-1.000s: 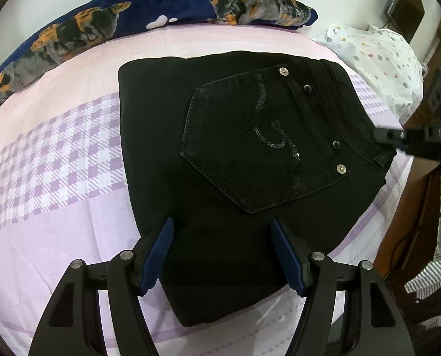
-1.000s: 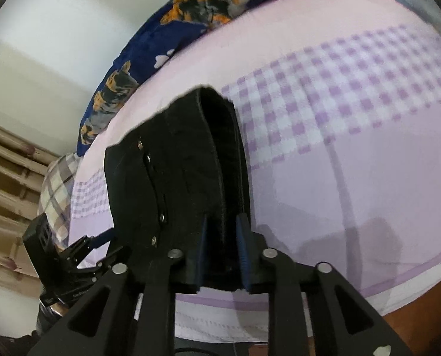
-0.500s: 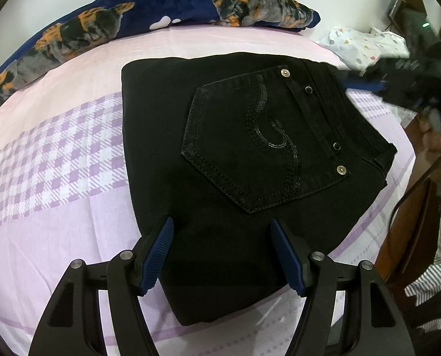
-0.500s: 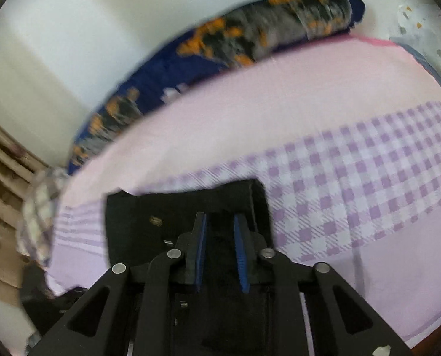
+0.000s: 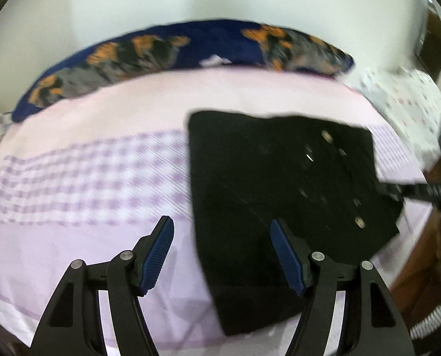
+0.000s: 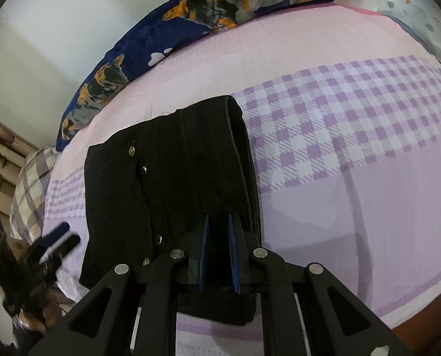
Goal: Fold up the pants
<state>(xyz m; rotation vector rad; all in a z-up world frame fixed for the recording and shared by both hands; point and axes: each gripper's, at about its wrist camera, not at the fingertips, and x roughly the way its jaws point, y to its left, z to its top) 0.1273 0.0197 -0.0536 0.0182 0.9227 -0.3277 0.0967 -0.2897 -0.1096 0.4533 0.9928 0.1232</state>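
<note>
The black pants [image 5: 279, 184] lie folded into a thick square on the pink and purple checked bed sheet [image 5: 87, 178], pocket rivets facing up. My left gripper [image 5: 222, 237] is open and empty, hovering above the near left edge of the folded pants. My right gripper [image 6: 218, 231] is shut on the waistband edge of the pants [image 6: 176, 178], its blue pads pressed on the stacked layers. It also shows at the right edge of the left wrist view [image 5: 413, 191].
A dark blue blanket with orange and grey dog prints [image 5: 176, 53] lies along the wall at the far side of the bed. A white dotted pillow [image 5: 404, 103] sits at the far right. A checked cloth [image 6: 30, 184] and wooden furniture are at the left.
My left gripper has pulled back and swung left, so the pants now sit to its right. My right gripper still holds the waistband edge and has dropped back down to the bed.
</note>
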